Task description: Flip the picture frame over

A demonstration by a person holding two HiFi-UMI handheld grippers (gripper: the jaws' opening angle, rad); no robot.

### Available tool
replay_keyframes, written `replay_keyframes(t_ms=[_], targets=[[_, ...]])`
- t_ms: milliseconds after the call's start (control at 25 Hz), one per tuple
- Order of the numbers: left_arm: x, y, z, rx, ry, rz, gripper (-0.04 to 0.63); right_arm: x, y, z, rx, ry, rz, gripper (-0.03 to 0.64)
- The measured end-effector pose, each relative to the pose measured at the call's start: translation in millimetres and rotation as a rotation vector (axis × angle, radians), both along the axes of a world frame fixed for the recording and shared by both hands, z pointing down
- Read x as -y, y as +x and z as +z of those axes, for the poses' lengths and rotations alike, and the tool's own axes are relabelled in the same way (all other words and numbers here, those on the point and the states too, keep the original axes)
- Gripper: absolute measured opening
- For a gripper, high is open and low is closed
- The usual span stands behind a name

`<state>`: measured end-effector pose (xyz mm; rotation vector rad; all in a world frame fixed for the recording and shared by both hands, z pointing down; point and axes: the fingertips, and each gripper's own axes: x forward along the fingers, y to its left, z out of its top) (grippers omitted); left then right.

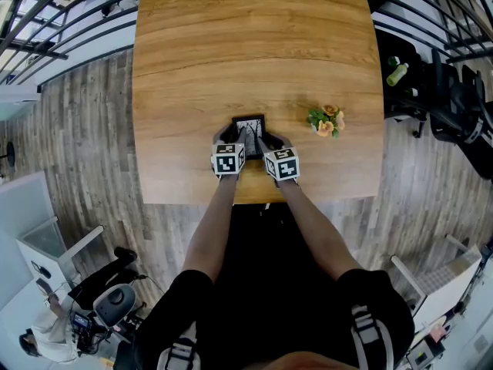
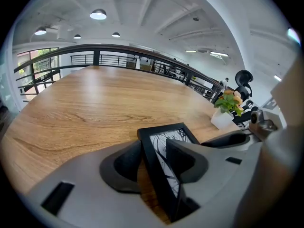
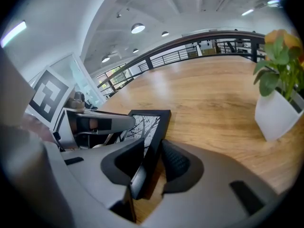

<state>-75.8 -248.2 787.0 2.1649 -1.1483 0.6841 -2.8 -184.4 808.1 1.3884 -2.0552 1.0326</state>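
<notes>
A small black picture frame point(image 1: 249, 123) with a black-and-white tree print sits near the front edge of the wooden table point(image 1: 254, 45), picture side up. My left gripper point(image 1: 239, 134) is shut on its left edge and my right gripper point(image 1: 261, 137) on its right edge. In the left gripper view the frame point(image 2: 164, 139) runs slantwise between the pads of the left gripper point(image 2: 153, 150). The right gripper view shows the frame point(image 3: 148, 121) tilted, its edge pinched in the right gripper point(image 3: 152, 147), with the left gripper's body point(image 3: 90, 123) beyond it.
A small potted plant point(image 1: 326, 121) with orange flowers in a white pot point(image 3: 278, 115) stands on the table right of the frame. The table's front edge is just behind my grippers. Black railings and office chairs point(image 1: 451, 99) surround the table.
</notes>
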Motion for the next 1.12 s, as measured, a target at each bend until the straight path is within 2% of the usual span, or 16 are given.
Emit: replay_keyframes(t_ms=[400,760,1120], targets=[[1.0,0.1,-0.3,0.019,0.057,0.033,0.181,-0.4,-1.3,1.7,0.004,0.001,-0.005,0.127],[4.4,-13.0,-13.7,-0.013,0.084,-0.005,0.181,1.4,7.2,-5.2,0.055,0.019,0.042,0.143],[-1.5,-31.9,-28.1,-0.007,0.118,-0.047,0.181,-2.8,27.9,-19.5,0.046,0.063,0.017,0.142]])
